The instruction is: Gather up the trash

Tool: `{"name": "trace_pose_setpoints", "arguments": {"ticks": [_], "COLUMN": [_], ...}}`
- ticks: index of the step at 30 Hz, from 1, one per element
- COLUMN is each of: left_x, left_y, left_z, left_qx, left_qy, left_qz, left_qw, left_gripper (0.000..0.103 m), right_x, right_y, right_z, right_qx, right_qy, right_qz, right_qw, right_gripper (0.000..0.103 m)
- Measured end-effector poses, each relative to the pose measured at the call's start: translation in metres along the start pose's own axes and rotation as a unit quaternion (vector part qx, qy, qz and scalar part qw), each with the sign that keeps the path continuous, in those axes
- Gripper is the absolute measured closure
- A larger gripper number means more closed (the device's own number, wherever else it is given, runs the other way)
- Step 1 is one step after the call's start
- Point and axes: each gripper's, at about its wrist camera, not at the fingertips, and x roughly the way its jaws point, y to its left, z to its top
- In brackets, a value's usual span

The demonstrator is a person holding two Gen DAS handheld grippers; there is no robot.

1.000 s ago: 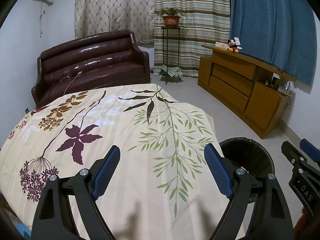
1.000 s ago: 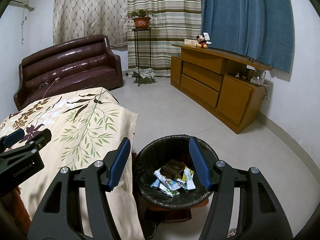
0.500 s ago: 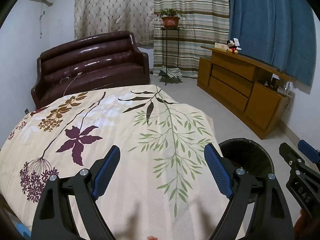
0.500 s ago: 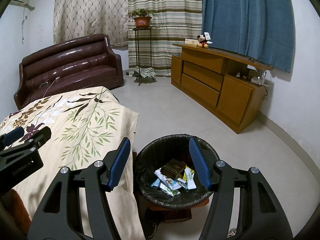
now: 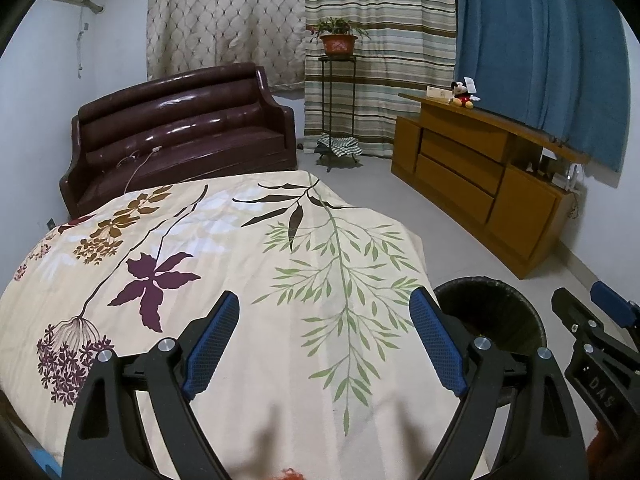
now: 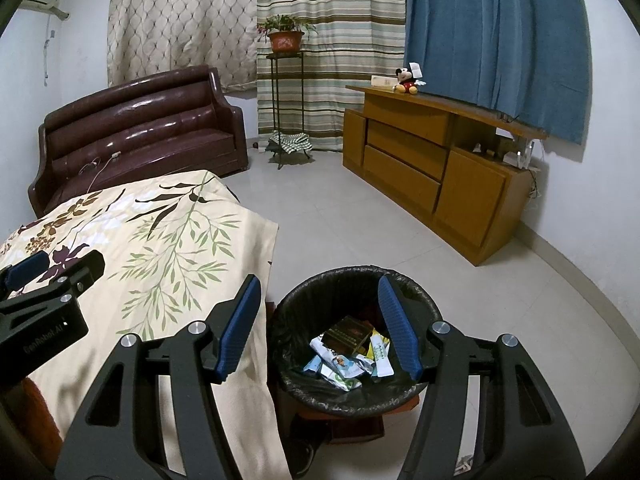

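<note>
Beside the trash bin (image 6: 356,344), to its left, floral-clothed table (image 5: 240,264), top bare. Bin black-lined, on floor just off table edge, wrappers and cartons (image 6: 352,356) heaped inside. Left gripper (image 5: 324,344) over cloth, fingers spread wide, nothing between. Right gripper (image 6: 318,330) above bin, fingers apart, empty.

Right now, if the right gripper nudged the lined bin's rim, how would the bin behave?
The black-lined trash bin would probably slide or tip easily: it holds only a few wrappers, so it likely weighs little. The thin liner would likely crumple under a pinch.
</note>
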Motion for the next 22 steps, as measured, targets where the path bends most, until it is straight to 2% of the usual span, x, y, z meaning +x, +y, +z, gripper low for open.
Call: {"name": "trace_pose_setpoints", "arguments": {"ticks": [8, 14, 22], "left_x": [0.0037, -0.0005, 0.0007], "left_y": [-0.0014, -0.0074, -0.0082], "left_z": [-0.0012, 0.0014, 0.0035], "left_qx": [-0.006, 0.006, 0.004], "left_qy": [0.014, -0.001, 0.004], "left_qz": [-0.02, -0.016, -0.021], "left_qw": [0.9997, 0.9999, 0.9998], "left_gripper": [0.018, 0.018, 0.018], "right_x": [-0.0003, -0.0016, -0.0023], "right_y": [0.0014, 0.002, 0.0023], "right_z": [-0.0007, -0.0003, -0.0004], "right_qx": [0.0, -0.001, 0.0], "right_qy": [0.0, 0.001, 0.001], "right_qz": [0.0, 0.0, 0.0], "right_qw": [1.0, 1.0, 1.0], "right_gripper": [0.043, 0.043, 0.043]}}
